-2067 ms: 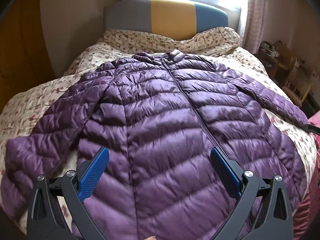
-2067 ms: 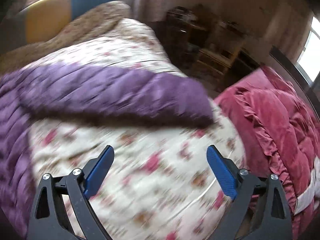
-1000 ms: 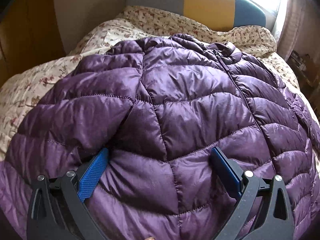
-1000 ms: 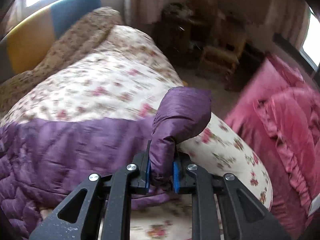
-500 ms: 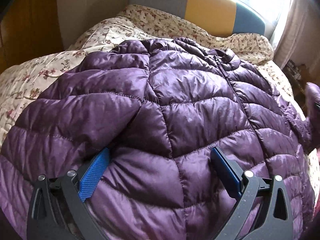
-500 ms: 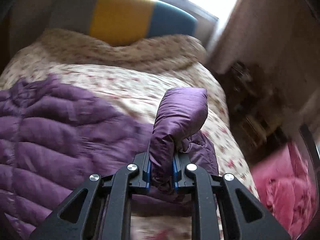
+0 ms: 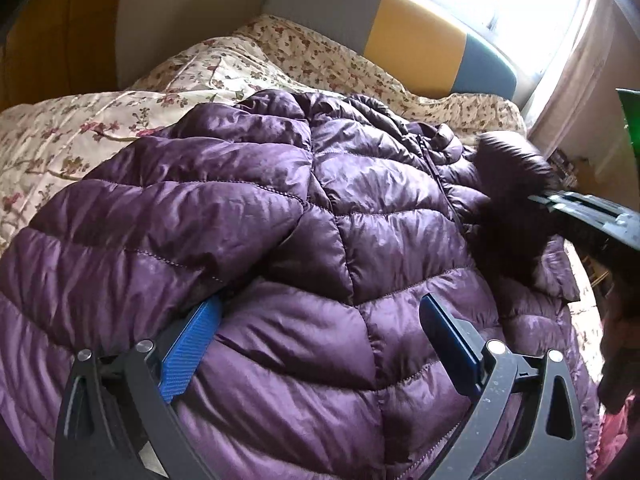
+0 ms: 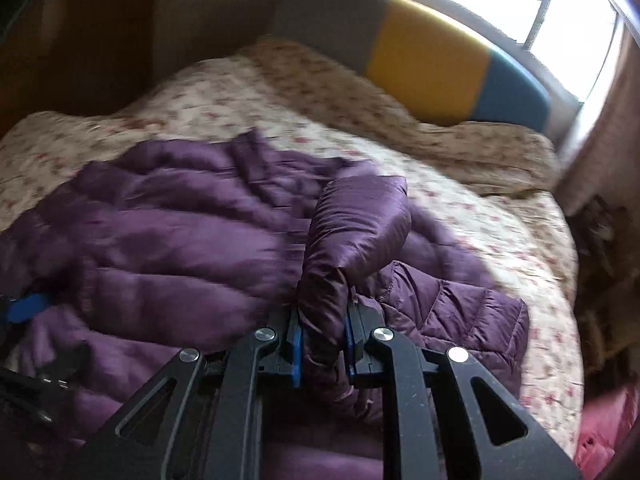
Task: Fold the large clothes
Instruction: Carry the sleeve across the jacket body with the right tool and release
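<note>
Since the earlier frames, the right sleeve [image 8: 356, 236] is being carried off the floral quilt [image 8: 500, 224] and in over the jacket [image 7: 320, 240] — the cuff that was lying out to the right is now being held above the chest panels. The right gripper [image 8: 322, 350] is being kept clamped narrow on the cuff, with the sleeve end standing up from the jaws. The left gripper [image 7: 320, 336] is being held wide, its fingers pressed down on the near left part of the jacket, gripping nothing. The jacket is lying front up on the bed, its long axis running near to far, collar toward the headboard [image 7: 416, 40]. The zip line [image 7: 444, 200] is lying left of the held cuff, so the coming move is judged to be leftward across it — the right gripper being the nearer one. No containers are being shown.
</note>
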Demonstrator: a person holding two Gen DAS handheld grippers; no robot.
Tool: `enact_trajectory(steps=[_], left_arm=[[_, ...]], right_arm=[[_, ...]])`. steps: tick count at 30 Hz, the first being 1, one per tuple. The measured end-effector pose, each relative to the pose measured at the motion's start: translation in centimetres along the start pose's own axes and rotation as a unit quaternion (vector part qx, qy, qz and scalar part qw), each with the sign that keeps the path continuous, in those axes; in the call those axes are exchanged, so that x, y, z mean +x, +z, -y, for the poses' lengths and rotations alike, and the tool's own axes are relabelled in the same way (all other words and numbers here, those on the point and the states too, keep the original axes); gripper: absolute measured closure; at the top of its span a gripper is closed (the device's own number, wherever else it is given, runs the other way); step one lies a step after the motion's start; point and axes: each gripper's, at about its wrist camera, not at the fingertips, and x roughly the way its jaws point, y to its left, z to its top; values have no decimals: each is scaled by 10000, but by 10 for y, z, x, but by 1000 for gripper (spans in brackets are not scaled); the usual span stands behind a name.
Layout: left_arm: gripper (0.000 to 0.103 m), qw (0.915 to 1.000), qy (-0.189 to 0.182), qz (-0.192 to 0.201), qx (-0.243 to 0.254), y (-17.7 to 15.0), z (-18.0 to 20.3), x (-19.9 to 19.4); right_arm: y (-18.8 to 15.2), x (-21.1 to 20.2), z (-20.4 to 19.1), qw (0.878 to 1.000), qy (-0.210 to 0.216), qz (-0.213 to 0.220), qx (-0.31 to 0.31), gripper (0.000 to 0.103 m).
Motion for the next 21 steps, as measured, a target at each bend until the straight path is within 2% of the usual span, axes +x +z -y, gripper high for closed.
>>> enact_trajectory(steps=[5, 9, 11, 14, 16, 18, 21], left_arm=[[11, 9999, -3, -19, -112, 2, -3, -3], [11, 9999, 11, -45, -134, 5, -2, -2], [11, 9999, 58, -55, -99, 5, 1, -2], [11, 9999, 107, -47, -34, 7, 3, -2], [11, 9999, 129, -31, -4, 9, 6, -2], [11, 9999, 145, -27, 34, 10, 9, -3], [11, 9999, 139, -3, 87, 12, 13, -4]], right_arm=[[-3, 11, -29, 9986, 440, -128, -272, 85], [-13, 16, -36, 9974, 574, -189, -391, 68], [-19, 13, -38, 9971, 604, -182, -420, 65], [-26, 10, -36, 9966, 658, -170, -471, 50], [-30, 6, -36, 9960, 684, -156, -560, 46], [-34, 3, -34, 9955, 711, -149, -615, 36], [-41, -5, -28, 9951, 698, -124, -687, 31]])
